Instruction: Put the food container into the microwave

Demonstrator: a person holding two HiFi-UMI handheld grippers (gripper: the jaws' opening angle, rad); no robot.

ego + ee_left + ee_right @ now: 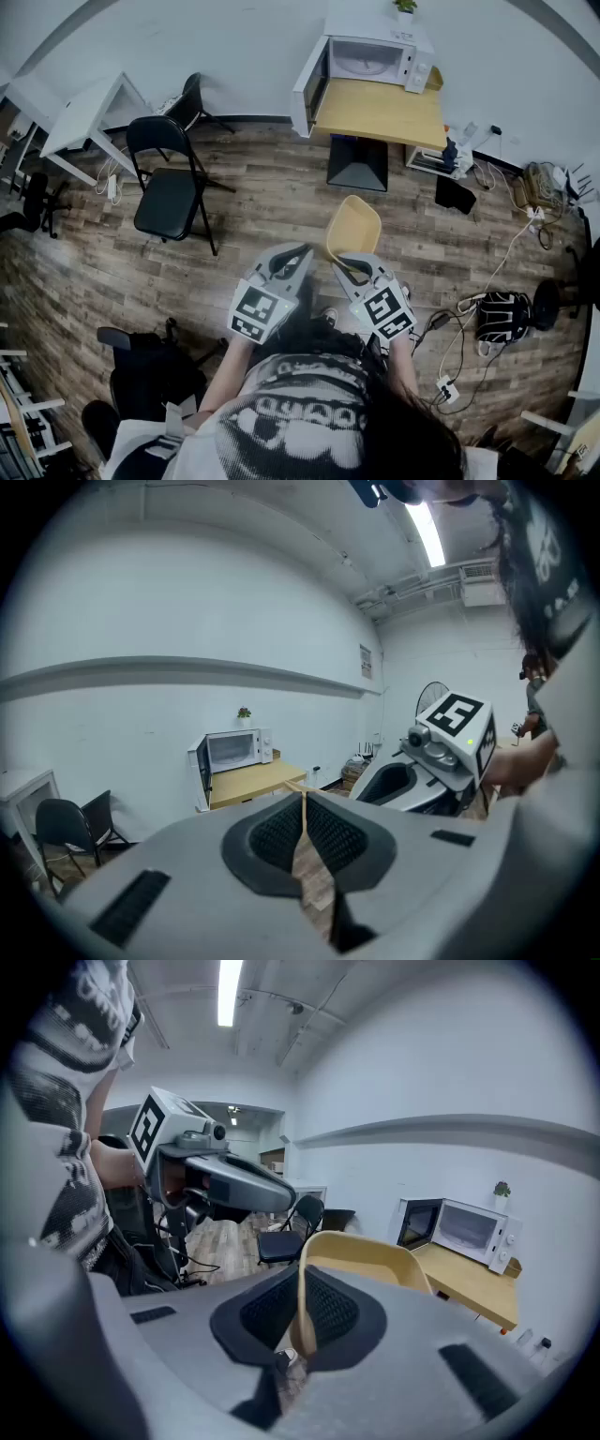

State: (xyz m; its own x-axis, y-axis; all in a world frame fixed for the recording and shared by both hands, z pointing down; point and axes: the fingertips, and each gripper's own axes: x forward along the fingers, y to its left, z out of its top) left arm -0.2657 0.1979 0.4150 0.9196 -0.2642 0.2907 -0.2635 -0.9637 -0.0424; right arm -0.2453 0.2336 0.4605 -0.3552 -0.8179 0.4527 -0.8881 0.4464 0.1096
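Food container [353, 228], an open tan tub, is held in the air by the right claw [348, 266]. That claw's jaws are pressed together on the thin near wall, and the tub juts out just ahead of them. The left claw [302, 251] hangs just beside the right one, on its left. Its jaws are closed on nothing, with only a sliver of floor showing between them.

The microwave [370, 61] stands well ahead of both claws on a wooden table [380, 114]. Its door [309, 86] is swung open to the left.

This looks like the carrying step, with the tub not yet near the opening. The next move probably calls for stepping closer, lifting the tub to the height of the opening, and keeping it level. It can then slide in past the open door before the claw lets go.

The microwave's inside is too far off to make out. The gripped stretch of rim is covered by the right claw from above. The tub's underside is out of sight.
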